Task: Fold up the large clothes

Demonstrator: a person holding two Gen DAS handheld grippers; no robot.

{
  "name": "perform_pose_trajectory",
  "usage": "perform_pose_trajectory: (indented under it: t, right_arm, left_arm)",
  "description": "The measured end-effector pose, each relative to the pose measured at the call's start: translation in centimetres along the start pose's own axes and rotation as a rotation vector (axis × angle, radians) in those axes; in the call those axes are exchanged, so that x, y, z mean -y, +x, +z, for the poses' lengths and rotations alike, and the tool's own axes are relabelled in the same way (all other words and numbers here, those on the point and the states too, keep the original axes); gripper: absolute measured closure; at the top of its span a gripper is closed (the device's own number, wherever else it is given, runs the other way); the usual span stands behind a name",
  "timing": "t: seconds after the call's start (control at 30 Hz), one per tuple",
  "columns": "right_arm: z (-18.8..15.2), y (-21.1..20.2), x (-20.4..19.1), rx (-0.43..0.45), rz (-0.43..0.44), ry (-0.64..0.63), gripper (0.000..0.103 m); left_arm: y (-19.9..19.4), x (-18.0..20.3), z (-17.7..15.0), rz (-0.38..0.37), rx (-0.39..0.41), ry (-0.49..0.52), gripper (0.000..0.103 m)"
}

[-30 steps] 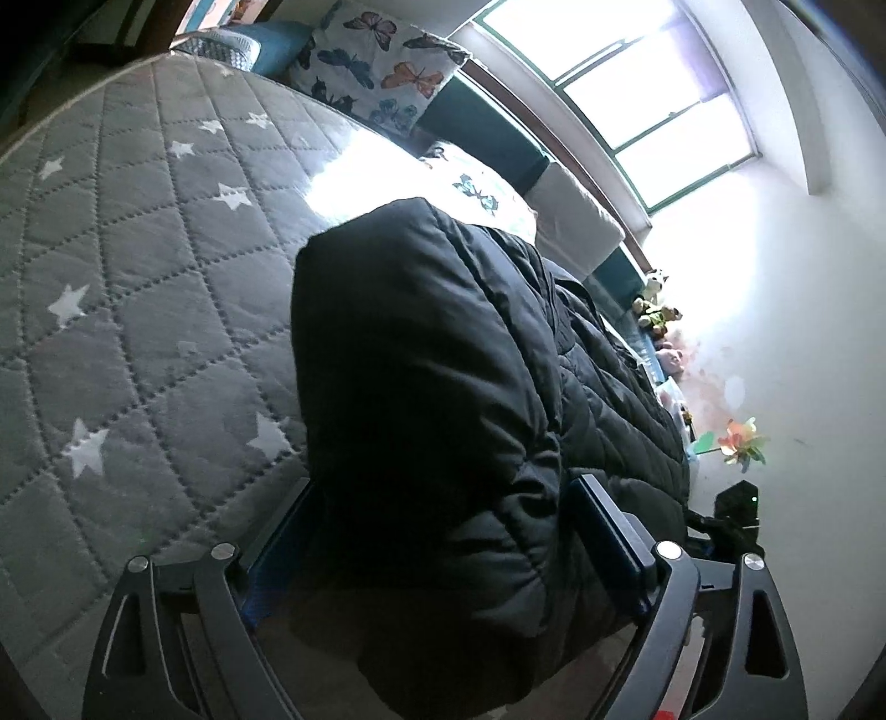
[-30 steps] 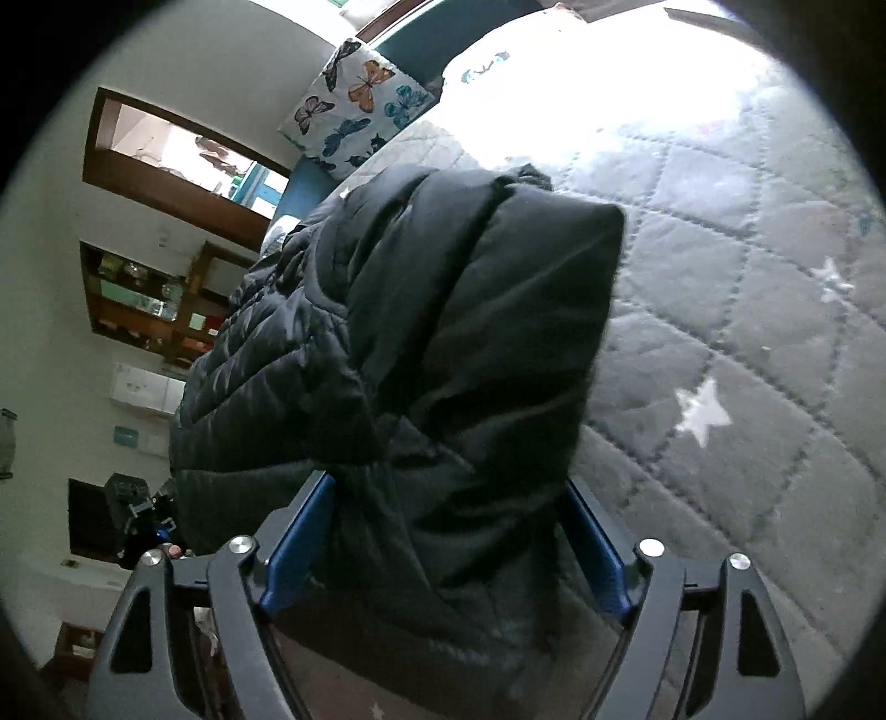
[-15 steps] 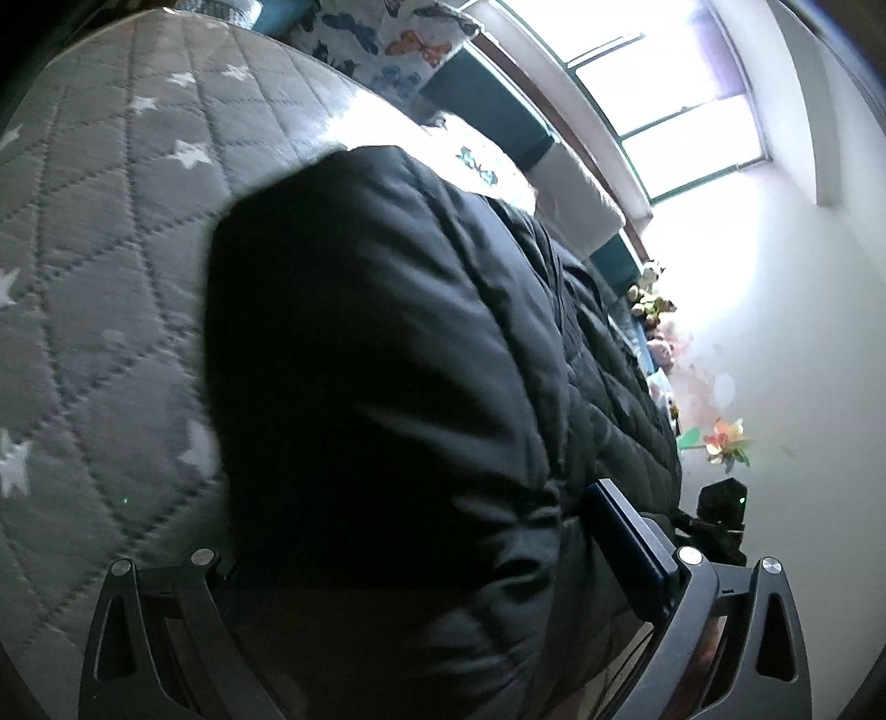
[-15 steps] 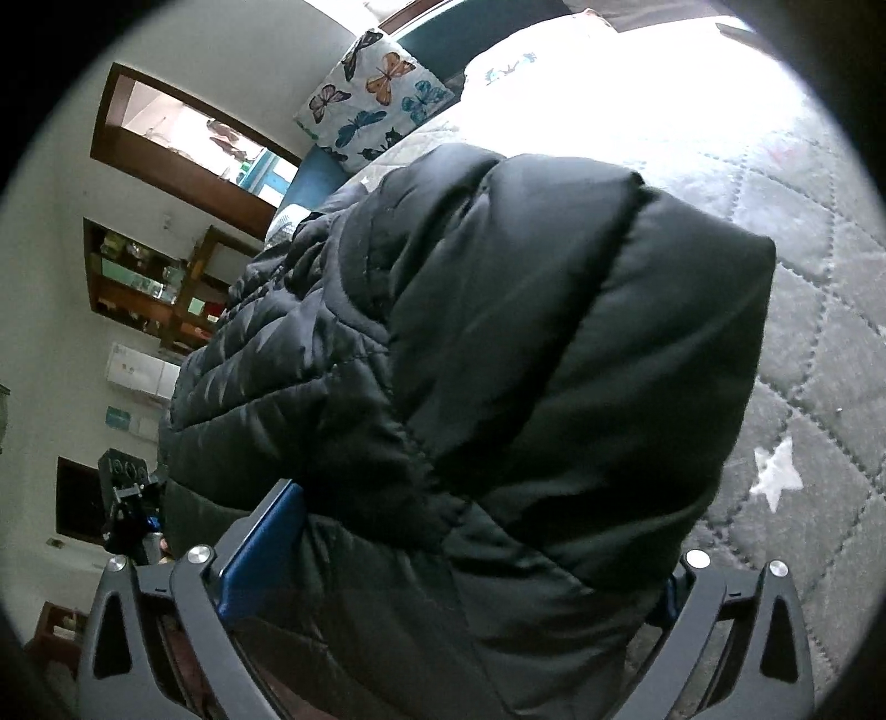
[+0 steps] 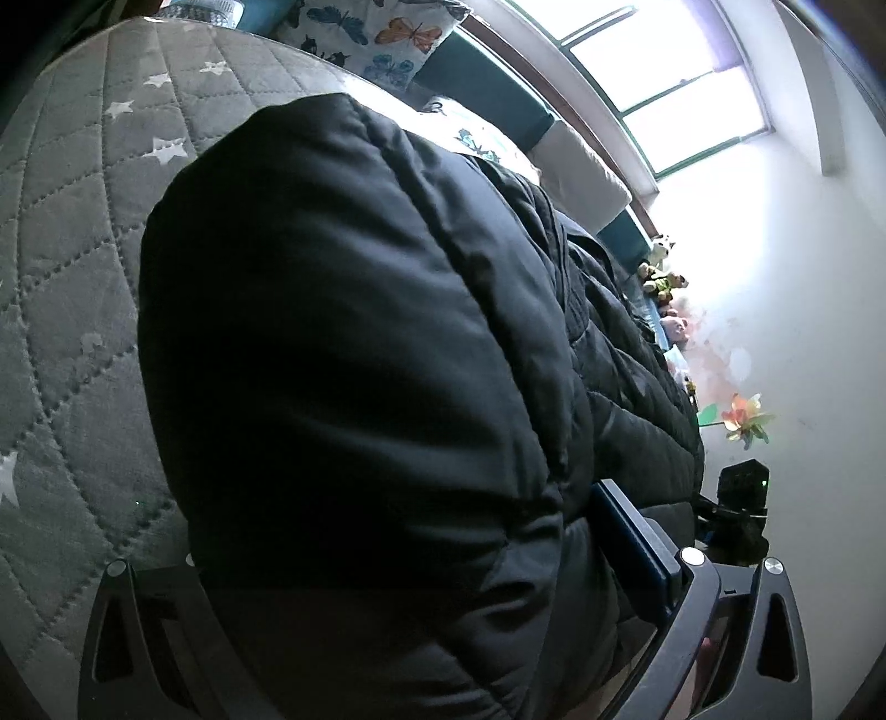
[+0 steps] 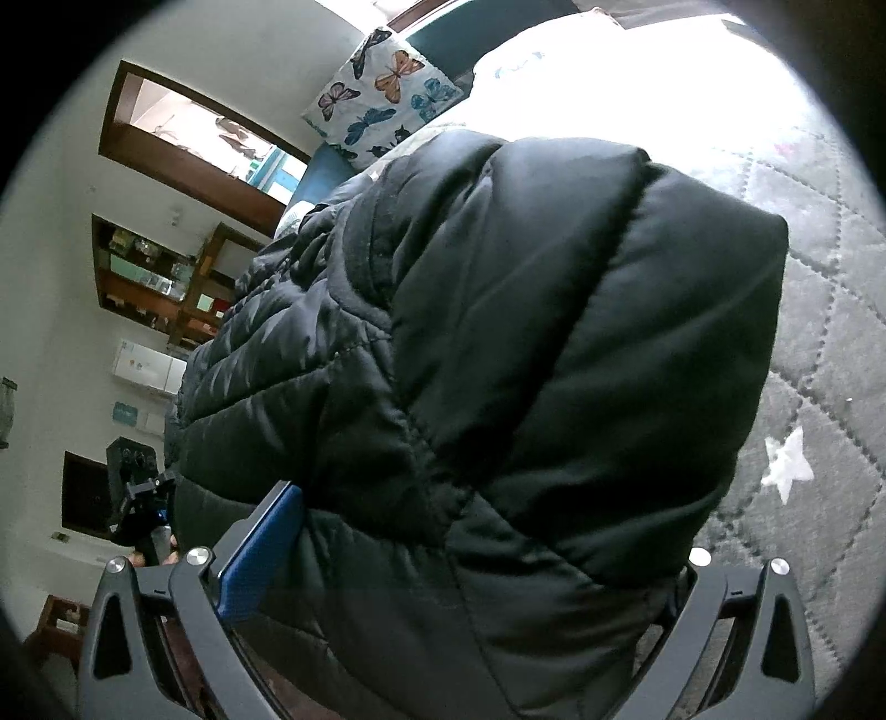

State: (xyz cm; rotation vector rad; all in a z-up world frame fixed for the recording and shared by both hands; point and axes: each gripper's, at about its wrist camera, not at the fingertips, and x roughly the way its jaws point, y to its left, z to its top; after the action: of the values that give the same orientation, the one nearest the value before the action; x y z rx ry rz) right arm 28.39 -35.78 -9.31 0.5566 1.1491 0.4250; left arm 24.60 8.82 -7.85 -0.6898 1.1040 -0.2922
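A black puffer jacket (image 5: 354, 343) lies on the grey quilted mattress (image 5: 66, 232) with white stars. Its thick folded edge fills the left wrist view and bulges between the wide jaws of my left gripper (image 5: 410, 515). The blue right pad (image 5: 631, 548) rests beside the fabric, while the left finger is hidden under the fold. In the right wrist view the same jacket (image 6: 498, 332) sits between the jaws of my right gripper (image 6: 487, 515), which stand at full width. Its left blue pad (image 6: 260, 554) shows next to the fabric, and the jacket covers the right one.
Butterfly-print pillows (image 5: 376, 33) and a teal headboard line the far side under a bright window (image 5: 681, 72). Soft toys (image 5: 662, 277) and a paper flower (image 5: 745, 421) sit by the white wall. Wooden shelves (image 6: 160, 277) stand at the left of the right wrist view.
The jacket's folded edge has come much closer and now fills both views. My left gripper moved in over it, hiding its left pad. The right jaws widened.
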Motion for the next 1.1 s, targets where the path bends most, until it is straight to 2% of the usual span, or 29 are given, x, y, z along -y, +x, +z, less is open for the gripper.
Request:
perform_pose_trajectory:
  t: [0.3,0.4,0.57,0.77,0.97,1.1]
  right_arm:
    - [-0.1,-0.1,-0.7,0.010,-0.013,-0.016,0.000]
    - [-0.6,-0.1,-1.3,-0.005,-0.031,-0.027,0.000]
    - [-1.4,-0.2,-1.7,-0.028,-0.039,-0.052,0.000]
    - [-1.5,-0.3,-1.6,-0.033,-0.041,-0.056,0.000]
    - [-1.2,0.1,-2.0,-0.043,-0.046,-0.061,0.000]
    - [-1.2,0.2,-2.3,-0.044,-0.042,-0.061,0.000]
  left_arm:
    - [0.5,0.7,-0.2,0.030,-0.013,0.004,0.000]
    - [0.6,1.4,-0.9,0.076,0.011,0.040,0.000]
    - [0.9,3.9,-2.2,0.190,0.070,0.159,0.000]
    - [1.8,6.5,-3.0,0.279,0.119,0.236,0.000]
    - [3.2,7.7,-3.4,0.290,0.136,0.263,0.000]
    - [2.6,6.2,-3.1,0.281,0.134,0.267,0.000]
